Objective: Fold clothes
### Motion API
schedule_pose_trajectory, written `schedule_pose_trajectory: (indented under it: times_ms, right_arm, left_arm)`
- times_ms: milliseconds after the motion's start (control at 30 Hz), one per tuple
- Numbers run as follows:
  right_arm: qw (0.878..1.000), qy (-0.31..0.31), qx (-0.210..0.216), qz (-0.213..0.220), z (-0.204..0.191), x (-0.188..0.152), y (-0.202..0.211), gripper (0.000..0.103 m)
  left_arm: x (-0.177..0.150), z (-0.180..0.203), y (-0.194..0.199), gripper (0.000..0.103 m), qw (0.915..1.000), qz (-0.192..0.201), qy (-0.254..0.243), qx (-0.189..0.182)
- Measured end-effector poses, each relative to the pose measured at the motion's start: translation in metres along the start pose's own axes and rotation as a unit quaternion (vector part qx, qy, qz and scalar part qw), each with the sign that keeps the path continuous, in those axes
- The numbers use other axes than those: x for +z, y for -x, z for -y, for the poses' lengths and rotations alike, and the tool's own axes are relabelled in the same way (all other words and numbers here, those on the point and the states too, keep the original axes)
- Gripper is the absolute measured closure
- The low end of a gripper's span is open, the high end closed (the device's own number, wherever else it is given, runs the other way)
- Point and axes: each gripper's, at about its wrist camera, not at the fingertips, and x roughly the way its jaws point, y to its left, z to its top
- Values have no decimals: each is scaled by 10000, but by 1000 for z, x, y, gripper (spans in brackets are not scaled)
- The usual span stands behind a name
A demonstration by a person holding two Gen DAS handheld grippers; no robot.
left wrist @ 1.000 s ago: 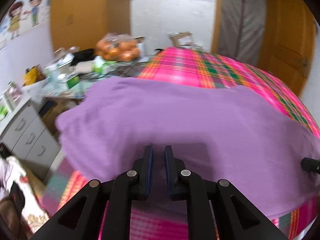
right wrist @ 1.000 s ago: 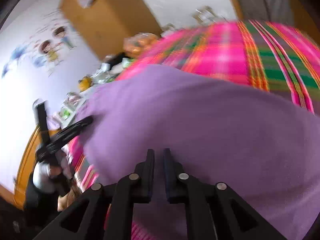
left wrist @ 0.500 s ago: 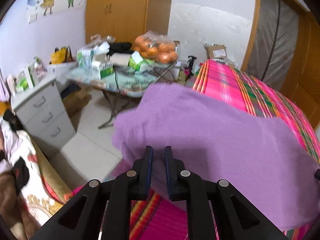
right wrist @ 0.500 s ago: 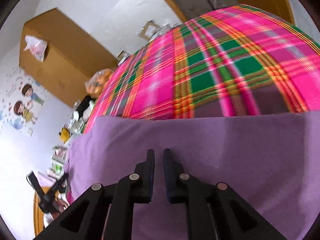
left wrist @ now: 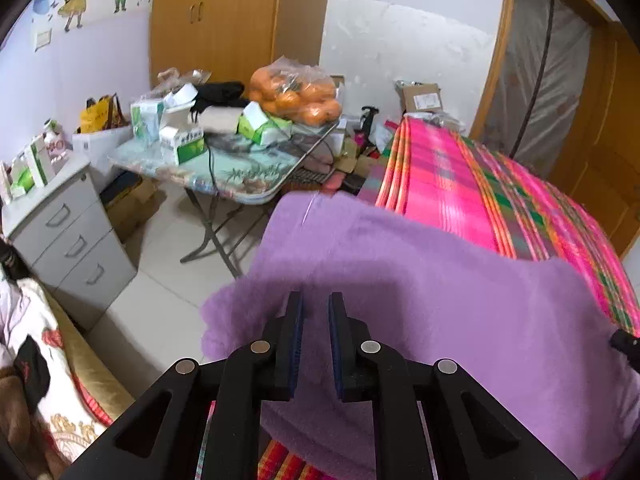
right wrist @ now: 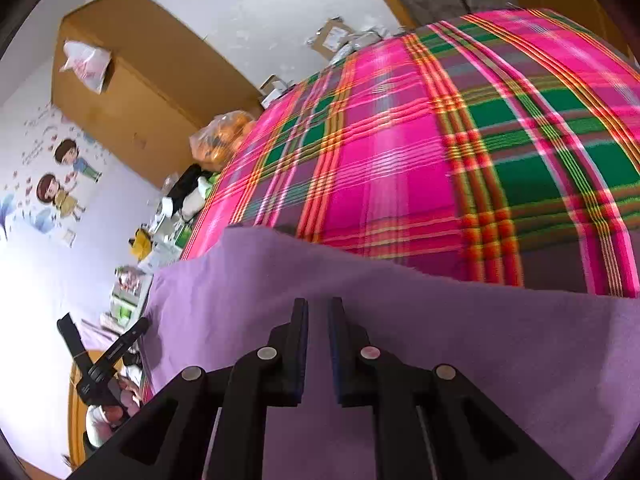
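Note:
A purple fleece garment [left wrist: 440, 300] stretches across the near edge of the pink plaid bed [left wrist: 448, 184], and its left end hangs past the bed over the floor. My left gripper [left wrist: 316, 308] is shut on the garment's near edge, with fabric filling the narrow gap between its pads. In the right wrist view the same purple garment [right wrist: 460, 340] lies in front of the plaid bed [right wrist: 400, 152], and my right gripper [right wrist: 318, 308] is likewise shut on its near edge. The left gripper [right wrist: 108, 356] shows at that view's left, at the cloth's far end.
Left of the bed stands a folding table [left wrist: 224, 160] piled with boxes and a bag of oranges [left wrist: 300, 96]. A grey drawer cabinet [left wrist: 68, 236] stands nearer on the tiled floor. A wooden wardrobe [left wrist: 224, 20] and a door [left wrist: 600, 120] line the back wall.
The purple garment has come back toward me, uncovering more plaid bed. The left view has swung left and up, so the cloth's left end now hangs over the floor.

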Motion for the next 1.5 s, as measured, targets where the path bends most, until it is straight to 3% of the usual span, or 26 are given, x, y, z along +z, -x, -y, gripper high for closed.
schedule_pose_trajectory:
  times_ms: [233, 300, 400, 567, 700, 833, 900, 1000, 1067, 1200, 1333, 1500]
  right_arm:
    - [9986, -446, 281, 31, 21, -2, 6, 91]
    - [9972, -672, 302, 104, 35, -4, 16, 91]
    - [9941, -1011, 334, 214, 57, -6, 31, 92]
    - [9830, -1715, 137, 644, 109, -18, 77, 94]
    - [9631, -2311, -217, 1359, 159, -40, 140, 94]
    - [9191, -2969, -1024, 2378, 202, -69, 207, 94]
    - [9094, -2979, -1189, 2648, 202, -78, 220, 89]
    - [9303, -2649, -679, 2443, 181, -80, 203, 89]
    - [9556, -2168, -245, 1981, 155, -76, 176, 89]
    - [9856, -1220, 341, 1123, 110, -74, 128, 89]
    - [9965, -409, 609, 400, 80, -84, 99, 90]
    - [9954, 525, 797, -116, 43, -101, 86, 87]
  left_arm:
    - [20, 16, -32, 89, 9987, -153, -270, -392]
    - [23, 7, -45, 90, 9977, -471, -18, -481]
    - [23, -3, -47, 90, 9960, -488, 223, -717]
    - [22, 1, -50, 90, 9966, -517, 116, -630]
    - [22, 1, -48, 90, 9969, -518, 74, -586]
    - [20, 7, -46, 90, 9977, -520, 101, -412]
    - [16, 15, -40, 90, 9981, -499, 52, -350]
    - [6, 32, -25, 89, 9982, -403, -145, -423]
    - [-3, 44, -14, 89, 9975, -367, -279, -529]
    - [-20, 56, 1, 89, 9969, -309, -502, -529]
    - [-37, 48, 8, 89, 9971, -380, -455, -466]
    - [-47, 34, 20, 89, 9981, -259, -291, -472]
